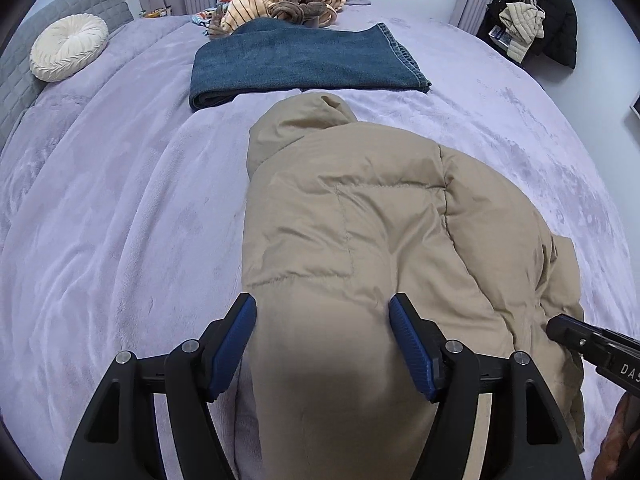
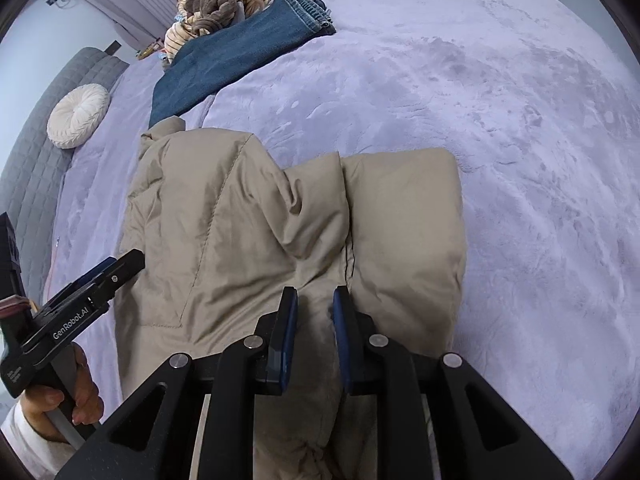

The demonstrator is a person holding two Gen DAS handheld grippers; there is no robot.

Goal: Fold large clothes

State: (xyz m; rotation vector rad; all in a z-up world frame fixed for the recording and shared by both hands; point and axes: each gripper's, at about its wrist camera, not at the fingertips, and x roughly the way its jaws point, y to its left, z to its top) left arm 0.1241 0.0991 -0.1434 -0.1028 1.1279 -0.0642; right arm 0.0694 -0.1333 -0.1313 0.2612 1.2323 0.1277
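Tan puffer jacket (image 1: 360, 216) lies on the bed (image 1: 120, 200), long axis running from both grippers toward the jeans (image 1: 304, 60). Left gripper (image 1: 322, 344) open, straddling the near hem; right gripper (image 2: 316, 320) pinches hem fabric, equally near.

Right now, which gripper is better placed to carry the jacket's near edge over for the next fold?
Probably the right gripper: its jaws stand narrow with a ridge of the tan jacket between them. The left gripper straddles the fabric with jaws wide apart.
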